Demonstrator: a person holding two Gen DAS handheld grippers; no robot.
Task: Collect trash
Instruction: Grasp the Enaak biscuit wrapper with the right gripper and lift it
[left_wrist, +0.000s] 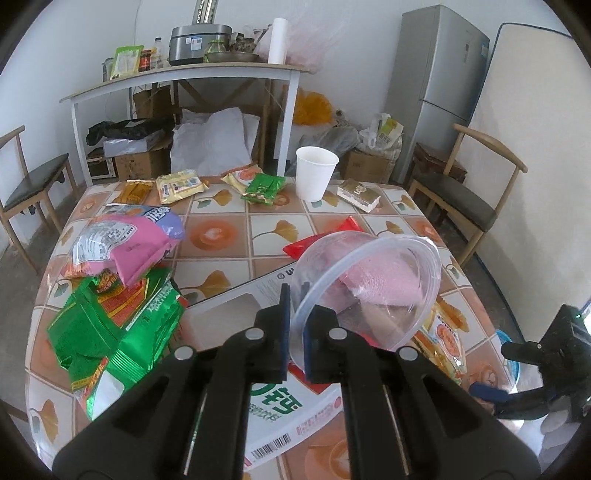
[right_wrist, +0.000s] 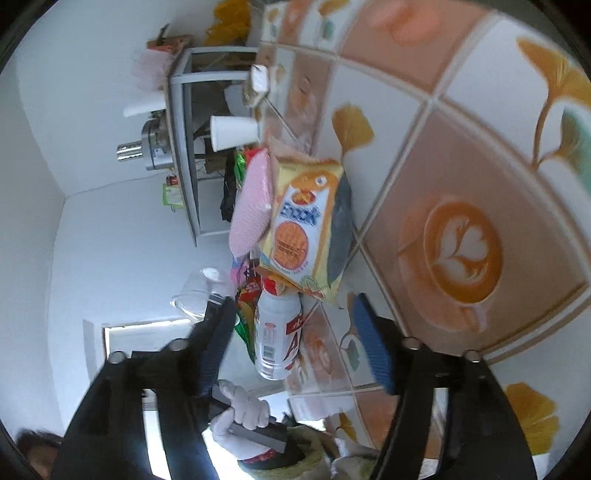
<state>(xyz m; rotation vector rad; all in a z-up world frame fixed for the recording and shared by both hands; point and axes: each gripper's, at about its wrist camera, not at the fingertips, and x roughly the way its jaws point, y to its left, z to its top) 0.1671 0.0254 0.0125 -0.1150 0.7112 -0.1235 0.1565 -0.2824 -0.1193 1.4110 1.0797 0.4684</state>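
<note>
Clear round plastic tub (left_wrist: 369, 288), tipped on its side above the tiled table (left_wrist: 229, 236), pink cloth inside: light, thin-walled, slippery, flexes easily; best taken at the rim, where the left gripper (left_wrist: 295, 332) is clamped. White plastic bottle (right_wrist: 277, 336), lying on the table: light, rolls; the right gripper (right_wrist: 295, 332) stands apart around it, not gripping.

Both grippers are built of black plastic arms fitted with round silver pivot screws and blue pads (left_wrist: 282, 325). At the lower centre of the right wrist view, a white glove (right_wrist: 245, 410) is worn.
</note>
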